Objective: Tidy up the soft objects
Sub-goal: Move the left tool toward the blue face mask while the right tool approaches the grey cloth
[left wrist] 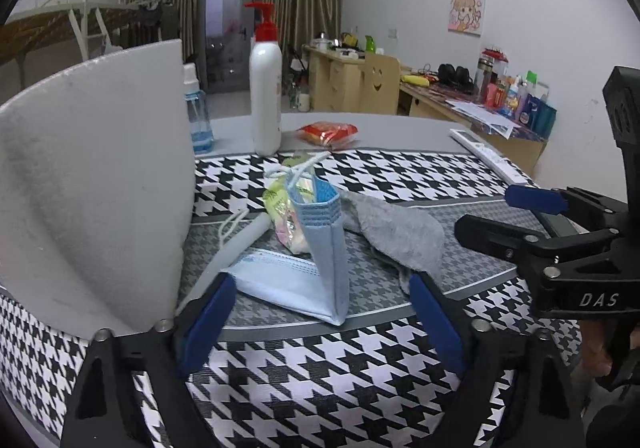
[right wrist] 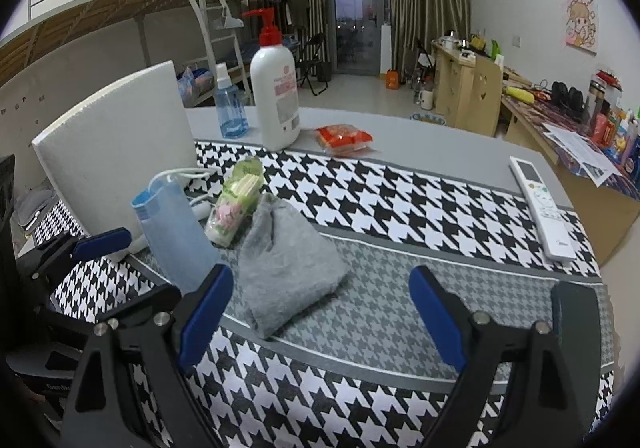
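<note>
A light blue face mask (left wrist: 320,264) lies folded on the houndstooth cloth (left wrist: 360,360), one half standing upright. My left gripper (left wrist: 322,324) is open, its blue pads on either side of the mask's near edge without pressing it. Behind the mask leans a small green and pink packet (left wrist: 286,216). A grey sock (right wrist: 288,268) lies crumpled to the right of the mask. My right gripper (right wrist: 322,316) is open just in front of the sock, with nothing between its pads. The mask (right wrist: 172,232) stands to its left.
A white foam board (left wrist: 92,188) stands upright at the left. At the back of the table are a white pump bottle (right wrist: 278,96), a blue spray bottle (right wrist: 230,108) and a red packet (right wrist: 344,138). A white remote (right wrist: 540,204) lies near the right edge.
</note>
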